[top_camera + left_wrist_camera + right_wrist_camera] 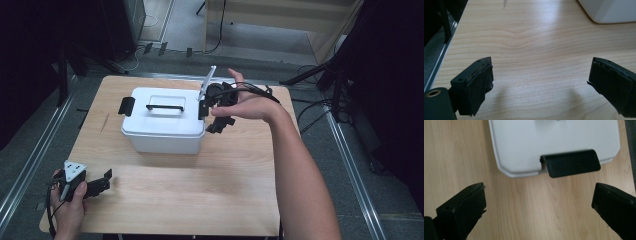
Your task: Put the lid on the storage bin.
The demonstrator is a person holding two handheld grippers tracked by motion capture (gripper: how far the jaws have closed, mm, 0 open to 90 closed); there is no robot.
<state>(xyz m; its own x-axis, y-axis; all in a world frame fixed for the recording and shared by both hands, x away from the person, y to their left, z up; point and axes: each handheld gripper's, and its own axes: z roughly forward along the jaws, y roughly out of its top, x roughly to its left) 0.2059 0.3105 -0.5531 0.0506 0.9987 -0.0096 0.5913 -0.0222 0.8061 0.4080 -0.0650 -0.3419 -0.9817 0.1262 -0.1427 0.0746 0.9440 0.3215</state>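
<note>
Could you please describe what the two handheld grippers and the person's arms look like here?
Both grippers are black with two blocky jaws; their pads look wrapped in worn black tape. The left gripper carries a grey three-cornered plate with dark dots, the right gripper a similar pale plate seen edge-on. Black cables trail from each. The forearms are bare, no sleeves showing.

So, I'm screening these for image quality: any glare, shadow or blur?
High view: dark surroundings, pale wooden table evenly lit. Left gripper view: soft glare on wood, jaw shadows below. Right gripper view: black flip latch on the white lidded plastic box slightly soft.
</note>
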